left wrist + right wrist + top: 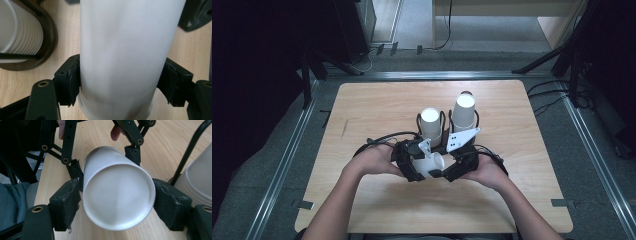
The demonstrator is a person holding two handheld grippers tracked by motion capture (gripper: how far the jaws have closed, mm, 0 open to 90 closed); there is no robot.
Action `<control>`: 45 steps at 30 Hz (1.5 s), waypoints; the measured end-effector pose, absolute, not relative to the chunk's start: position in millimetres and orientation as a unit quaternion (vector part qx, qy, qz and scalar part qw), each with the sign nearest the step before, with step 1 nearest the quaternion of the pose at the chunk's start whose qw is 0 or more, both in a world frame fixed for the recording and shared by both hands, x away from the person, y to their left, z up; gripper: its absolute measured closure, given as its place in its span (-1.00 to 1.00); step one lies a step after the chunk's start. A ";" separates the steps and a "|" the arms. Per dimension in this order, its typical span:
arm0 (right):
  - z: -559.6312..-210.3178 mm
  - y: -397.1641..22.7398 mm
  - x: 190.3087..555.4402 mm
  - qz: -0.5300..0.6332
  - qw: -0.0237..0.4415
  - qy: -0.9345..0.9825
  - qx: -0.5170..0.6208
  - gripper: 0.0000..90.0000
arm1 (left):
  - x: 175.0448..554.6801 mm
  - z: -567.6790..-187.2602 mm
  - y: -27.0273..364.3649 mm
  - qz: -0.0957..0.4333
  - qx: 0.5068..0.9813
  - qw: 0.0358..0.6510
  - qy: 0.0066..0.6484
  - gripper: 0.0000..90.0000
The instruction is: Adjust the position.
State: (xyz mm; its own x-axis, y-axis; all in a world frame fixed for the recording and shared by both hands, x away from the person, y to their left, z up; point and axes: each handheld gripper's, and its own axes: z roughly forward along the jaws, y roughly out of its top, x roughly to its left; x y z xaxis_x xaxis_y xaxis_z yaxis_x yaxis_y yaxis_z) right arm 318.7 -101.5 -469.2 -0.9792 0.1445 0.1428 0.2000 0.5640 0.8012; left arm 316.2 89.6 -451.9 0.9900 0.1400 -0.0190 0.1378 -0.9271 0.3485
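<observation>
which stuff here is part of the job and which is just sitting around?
In the job:
- white paper cup, lying on its side between both grippers
- left gripper, pads clamped on the cup's sides
- right gripper, jaws either side of the cup's base end

Standing by:
- two stacks of upturned cups in wire holders
- wooden table

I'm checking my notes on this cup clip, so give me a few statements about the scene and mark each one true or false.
1. The white paper cup lies on its side between both grippers. True.
2. The left gripper has its pads on the cup's walls. True.
3. Three cup stacks stand behind the hands. False: two stand there, the left stack and the taller right stack.
4. The stacks sit loose on the wooden table. False: each stands in a black wire holder.
5. In the right gripper view, the cup's flat closed bottom faces the camera. True.
</observation>
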 end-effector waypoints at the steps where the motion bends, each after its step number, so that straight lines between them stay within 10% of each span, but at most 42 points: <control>1: -469.3 -100.9 318.4 -0.456 0.030 -0.884 -0.097 -0.41 | 315.7 -451.6 89.0 0.004 0.981 0.180 0.068 -0.40; 45: -451.4 -132.4 326.2 -0.484 0.010 -0.868 -0.108 -0.27 | 322.6 -444.5 126.6 0.006 0.922 0.353 0.157 -1.00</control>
